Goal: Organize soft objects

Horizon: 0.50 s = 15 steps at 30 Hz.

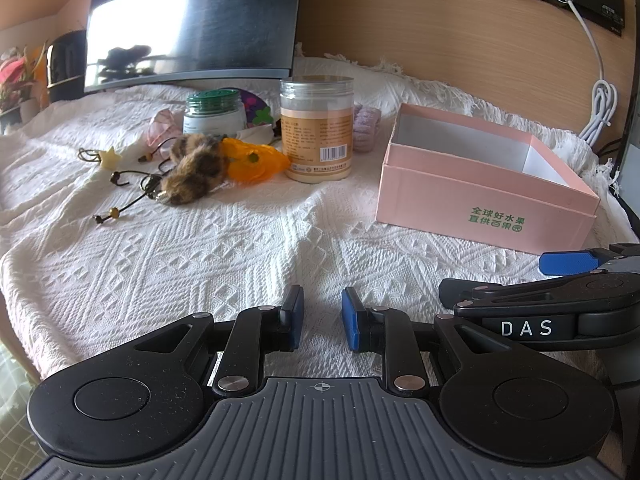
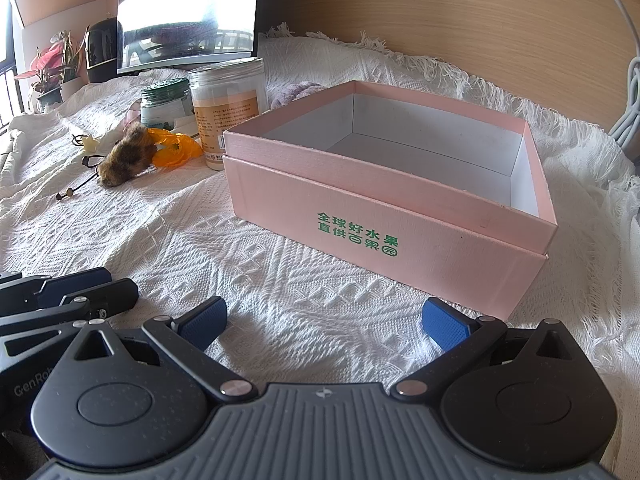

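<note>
A brown furry plush (image 1: 196,172) lies on the white woven cloth (image 1: 240,248), touching an orange fabric flower (image 1: 252,164). Behind the tall jar, part of a lilac fuzzy item (image 1: 366,128) shows. To the right stands an open pink box (image 2: 360,216) with a bare white inside. My left gripper (image 1: 322,316) is low over the cloth in front of these things, open, with a narrow gap and nothing between its blue pads. My right gripper (image 2: 324,326) sits wide open just before the box's front wall, holding nothing. The two grippers are side by side.
A tall clear jar (image 1: 316,132) and a green-lidded jar (image 1: 214,114) stand behind the plush. Beaded cords with a star charm (image 1: 108,158) lie to its left. Behind are a monitor (image 1: 192,20), a potted plant (image 1: 16,76) and a white cable (image 1: 600,96) along the wooden wall.
</note>
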### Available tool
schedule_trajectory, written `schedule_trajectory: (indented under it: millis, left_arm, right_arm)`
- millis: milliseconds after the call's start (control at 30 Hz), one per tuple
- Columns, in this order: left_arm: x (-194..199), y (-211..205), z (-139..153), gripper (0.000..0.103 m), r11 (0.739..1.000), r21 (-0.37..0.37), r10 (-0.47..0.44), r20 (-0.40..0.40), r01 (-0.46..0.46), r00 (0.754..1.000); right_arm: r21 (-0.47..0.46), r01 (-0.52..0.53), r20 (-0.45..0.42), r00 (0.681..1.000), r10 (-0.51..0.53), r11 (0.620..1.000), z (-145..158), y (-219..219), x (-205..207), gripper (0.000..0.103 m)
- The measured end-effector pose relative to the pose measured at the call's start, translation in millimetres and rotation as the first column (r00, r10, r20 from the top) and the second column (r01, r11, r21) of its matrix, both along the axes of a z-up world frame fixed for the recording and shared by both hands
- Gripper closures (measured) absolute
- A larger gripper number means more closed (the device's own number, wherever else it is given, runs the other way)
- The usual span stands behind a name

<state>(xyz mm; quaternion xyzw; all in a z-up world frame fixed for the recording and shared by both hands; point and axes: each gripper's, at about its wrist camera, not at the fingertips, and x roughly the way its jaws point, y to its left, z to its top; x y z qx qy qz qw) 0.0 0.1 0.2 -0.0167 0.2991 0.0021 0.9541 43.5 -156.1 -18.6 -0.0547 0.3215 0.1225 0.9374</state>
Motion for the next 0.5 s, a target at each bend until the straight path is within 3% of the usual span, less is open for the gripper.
schedule_trajectory:
  millis: [500]
  left_arm:
    - [-0.7,0.3,-0.6,0.078,1.000,-0.003,0.000,0.001,0.000,1.000]
  right_arm:
    - [0.000,0.000,0.000,1.000,0.000,1.000,0.2,-0.1,0.0,0.000]
